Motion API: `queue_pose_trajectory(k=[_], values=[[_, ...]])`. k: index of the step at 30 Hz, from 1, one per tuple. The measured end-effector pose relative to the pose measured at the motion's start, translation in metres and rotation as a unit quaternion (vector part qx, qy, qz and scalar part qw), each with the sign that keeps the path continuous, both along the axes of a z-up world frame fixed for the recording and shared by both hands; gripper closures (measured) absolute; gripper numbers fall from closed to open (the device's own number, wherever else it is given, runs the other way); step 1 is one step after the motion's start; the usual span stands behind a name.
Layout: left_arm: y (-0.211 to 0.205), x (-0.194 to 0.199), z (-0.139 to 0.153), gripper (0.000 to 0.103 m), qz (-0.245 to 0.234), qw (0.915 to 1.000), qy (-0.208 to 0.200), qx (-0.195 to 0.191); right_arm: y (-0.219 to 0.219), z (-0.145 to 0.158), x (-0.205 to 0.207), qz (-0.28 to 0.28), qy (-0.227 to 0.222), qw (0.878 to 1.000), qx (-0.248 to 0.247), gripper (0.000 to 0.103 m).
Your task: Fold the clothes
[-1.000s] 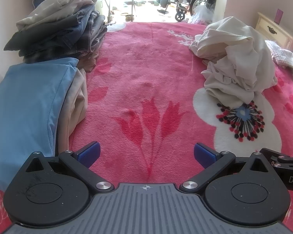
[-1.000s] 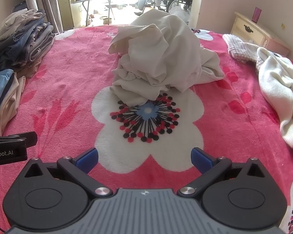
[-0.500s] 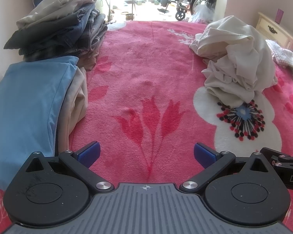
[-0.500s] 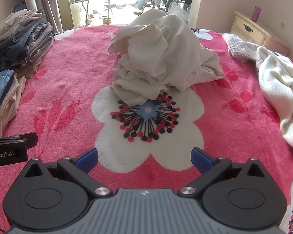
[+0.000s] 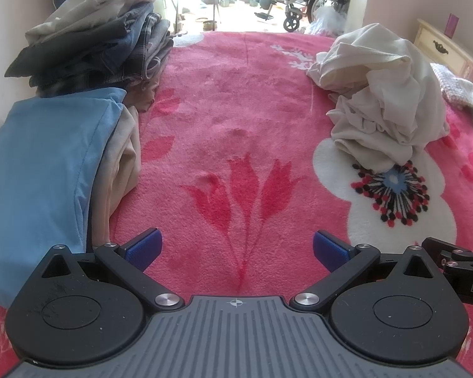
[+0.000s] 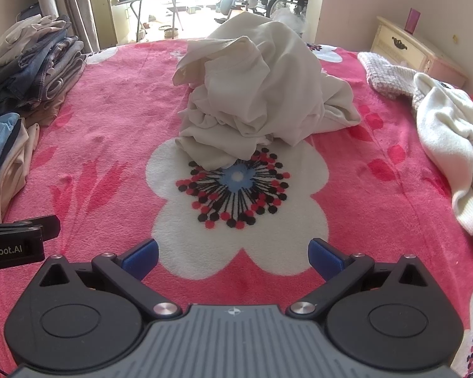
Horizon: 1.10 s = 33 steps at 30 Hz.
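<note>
cream garment heap — ahead of right gripper — jaws spread, empty

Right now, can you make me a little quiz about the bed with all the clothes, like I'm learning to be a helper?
1. True or false: the cream crumpled garment lies neatly folded.
2. What does the left gripper hold? A) a blue shirt B) nothing C) a towel
3. Fill in: the folded blue garment lies on the ____ side of the pink blanket.

Key
1. False: it is bunched in a heap.
2. B: both it and the right gripper are open and empty.
3. Left, in front of the tall folded stack.
</note>
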<state>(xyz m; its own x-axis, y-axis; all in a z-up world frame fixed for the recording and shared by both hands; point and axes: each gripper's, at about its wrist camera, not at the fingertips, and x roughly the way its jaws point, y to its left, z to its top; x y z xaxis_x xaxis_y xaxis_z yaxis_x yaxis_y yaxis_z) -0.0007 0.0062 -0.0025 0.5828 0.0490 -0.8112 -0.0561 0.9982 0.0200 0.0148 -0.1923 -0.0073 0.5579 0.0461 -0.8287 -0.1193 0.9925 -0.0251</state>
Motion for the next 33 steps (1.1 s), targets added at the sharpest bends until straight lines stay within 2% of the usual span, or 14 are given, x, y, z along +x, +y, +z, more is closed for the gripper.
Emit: queue_pose_trajectory(k=[10,13,16,22,24,27,33], values=[[-0.001,0.004,-0.003,0.000,-0.011,0.9999,-0.007,-0.010,-0.002,-0.006,0.005,-0.005,0.004,1.000,-0.002,0.000],[0.000,0.008,-0.004,0.000,-0.009,0.9994,-0.014,-0.031,-0.004,-0.010,0.008,-0.006,0.006,1.000,-0.003,0.000],[0.001,0.015,-0.003,0.000,-0.006,0.9982,-0.028,-0.052,-0.007,-0.012,0.012,-0.010,0.005,1.000,-0.005,0.000],[0.001,0.039,0.000,0.000,-0.018,0.9955,-0.070,-0.062,-0.025,-0.010,0.032,-0.036,-0.024,0.999,-0.005,0.000],[0.001,0.050,-0.002,0.000,-0.027,0.9946,-0.078,-0.063,-0.033,-0.007,0.042,-0.040,-0.043,0.998,0.002,0.000],[-0.001,0.070,-0.004,0.000,-0.034,0.9929,-0.097,-0.060,-0.044,0.004,0.062,-0.027,-0.104,0.994,0.026,0.000],[-0.009,0.100,-0.009,0.000,-0.057,0.9861,-0.155,-0.022,-0.031,0.011,0.101,0.059,-0.216,0.975,0.001,0.001]])
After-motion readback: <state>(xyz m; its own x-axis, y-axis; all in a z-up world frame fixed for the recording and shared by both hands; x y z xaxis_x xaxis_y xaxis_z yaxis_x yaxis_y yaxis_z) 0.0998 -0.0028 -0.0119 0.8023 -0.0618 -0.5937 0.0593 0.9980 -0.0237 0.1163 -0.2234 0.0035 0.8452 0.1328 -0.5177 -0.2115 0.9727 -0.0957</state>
